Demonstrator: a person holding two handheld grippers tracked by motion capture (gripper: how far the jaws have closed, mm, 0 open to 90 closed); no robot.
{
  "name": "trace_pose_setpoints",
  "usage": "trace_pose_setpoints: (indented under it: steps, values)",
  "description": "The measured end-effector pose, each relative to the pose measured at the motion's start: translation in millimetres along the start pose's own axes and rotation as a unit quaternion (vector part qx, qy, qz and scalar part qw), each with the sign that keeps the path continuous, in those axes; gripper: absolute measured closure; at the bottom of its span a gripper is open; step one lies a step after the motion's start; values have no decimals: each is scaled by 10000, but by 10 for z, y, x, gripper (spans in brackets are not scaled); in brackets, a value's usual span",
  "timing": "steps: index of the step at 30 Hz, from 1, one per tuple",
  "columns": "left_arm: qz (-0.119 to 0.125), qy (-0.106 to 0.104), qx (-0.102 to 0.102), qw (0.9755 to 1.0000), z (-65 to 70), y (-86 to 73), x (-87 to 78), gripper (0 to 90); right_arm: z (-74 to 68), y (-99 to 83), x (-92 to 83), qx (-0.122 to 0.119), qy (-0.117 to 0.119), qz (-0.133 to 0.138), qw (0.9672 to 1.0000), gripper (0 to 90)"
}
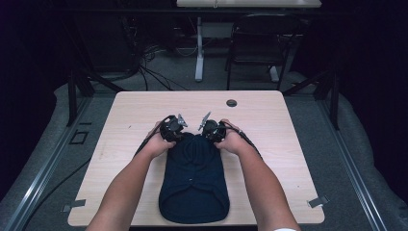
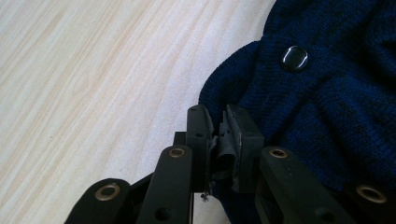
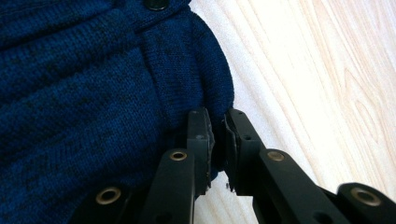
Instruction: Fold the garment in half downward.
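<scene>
Dark navy knitted wool, folded into a long rounded bundle, is what both hands work on: a buttoned knit garment [image 1: 194, 183] lies in the lower centre of the high view, on the pale wood-grain surface [image 1: 269, 120], its far end under the two grippers. The left gripper [image 1: 179, 126] sits at the upper left corner of that far end, the right gripper [image 1: 206, 126] at the upper right corner, just beside each other.

In the left gripper view the jaws stand nearly together with a thin lip of the knit's edge pinched between them; the garment fills the right half of that frame, and a dark glossy oval button [image 2: 294, 58] shows at upper right. In the right gripper view the jaws are likewise narrow, closed on the rounded fold at the fabric's edge, with the garment filling the left of the frame and another dark button [image 3: 156, 4] at the top edge.

The step in hand looks like folding: both far corners are gripped. The next move probably calls for lifting both corners evenly and carrying them toward the lower edge of the high view, keeping the grip, since a thin pinch of knit could slip.

The knit is ribbed, soft and thick, and should drape and stretch; the surface is smooth and matte.
</scene>
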State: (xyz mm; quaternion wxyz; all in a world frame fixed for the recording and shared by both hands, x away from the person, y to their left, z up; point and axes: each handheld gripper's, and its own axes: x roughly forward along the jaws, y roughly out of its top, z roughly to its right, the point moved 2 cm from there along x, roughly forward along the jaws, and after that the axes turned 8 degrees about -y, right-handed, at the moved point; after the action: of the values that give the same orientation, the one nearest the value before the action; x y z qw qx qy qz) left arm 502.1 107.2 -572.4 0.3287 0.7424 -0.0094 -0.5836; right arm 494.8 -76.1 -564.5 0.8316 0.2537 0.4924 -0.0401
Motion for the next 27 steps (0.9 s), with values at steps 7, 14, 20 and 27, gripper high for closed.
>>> trace_pose_setpoints:
  steps: [7, 14, 20, 27]
  values:
    - [-33, 23, 105, 9999, 9, -5, -39, 815, 1, -36, -72, -86, -13, 88, 9999, 818]
    - [179, 150, 288, 9993, 29, 23, -249, 816, 23, -28, -219, -218, -87, 278, 9993, 820]
    - [387, 277, 369, 9982, 34, 56, -466, 816, 61, -5, -398, -258, -173, 536, 9981, 821]
    - [539, 458, 408, 9967, 43, 135, -694, 817, 81, 65, -636, -341, -366, 806, 9955, 822]
